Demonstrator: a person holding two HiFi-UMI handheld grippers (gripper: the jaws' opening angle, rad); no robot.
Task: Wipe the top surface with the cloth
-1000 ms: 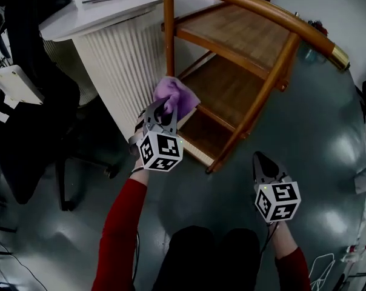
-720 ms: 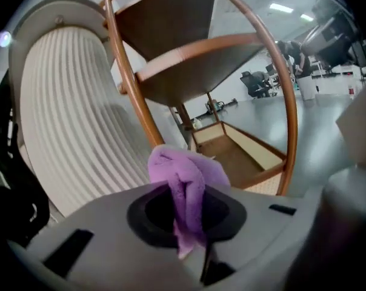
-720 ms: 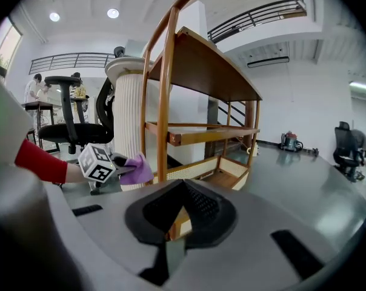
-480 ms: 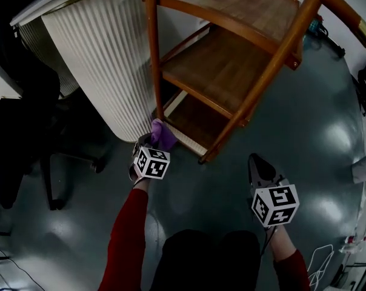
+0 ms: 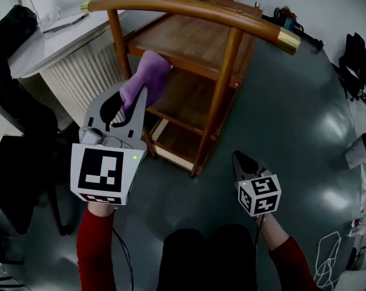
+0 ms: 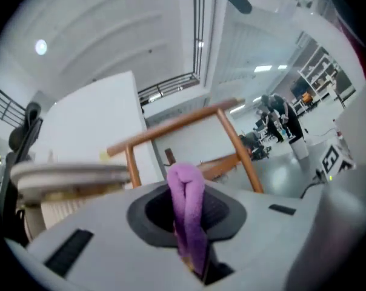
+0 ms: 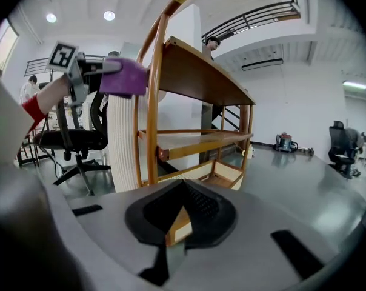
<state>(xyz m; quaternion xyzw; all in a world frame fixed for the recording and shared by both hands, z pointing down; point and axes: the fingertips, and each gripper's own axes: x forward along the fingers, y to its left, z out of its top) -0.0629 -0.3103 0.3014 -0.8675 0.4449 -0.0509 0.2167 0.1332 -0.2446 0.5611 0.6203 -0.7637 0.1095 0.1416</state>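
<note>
Soft, fuzzy purple cloth [image 5: 145, 74] sits in the left claw [image 5: 129, 100], which is matt grey plastic. Ahead of it, the shelf [image 5: 189, 38] is glossy varnished wood, brass-capped. The floor [image 5: 304, 132] below is smooth and shiny.

Bright, even light. Ceiling lamps [image 7: 109, 16] glowing at 11 o'clock, right gripper view. Glare patches on floor [image 5: 334, 126] at 3 o'clock, head view. Left gripper view motion-smeared; fisheye bend, dark corners.

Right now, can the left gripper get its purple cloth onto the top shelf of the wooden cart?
Probably yes. The left gripper, shut on the purple cloth, is up beside the top shelf, whose surface looks bare; only the curved rail arches over that side.
</note>
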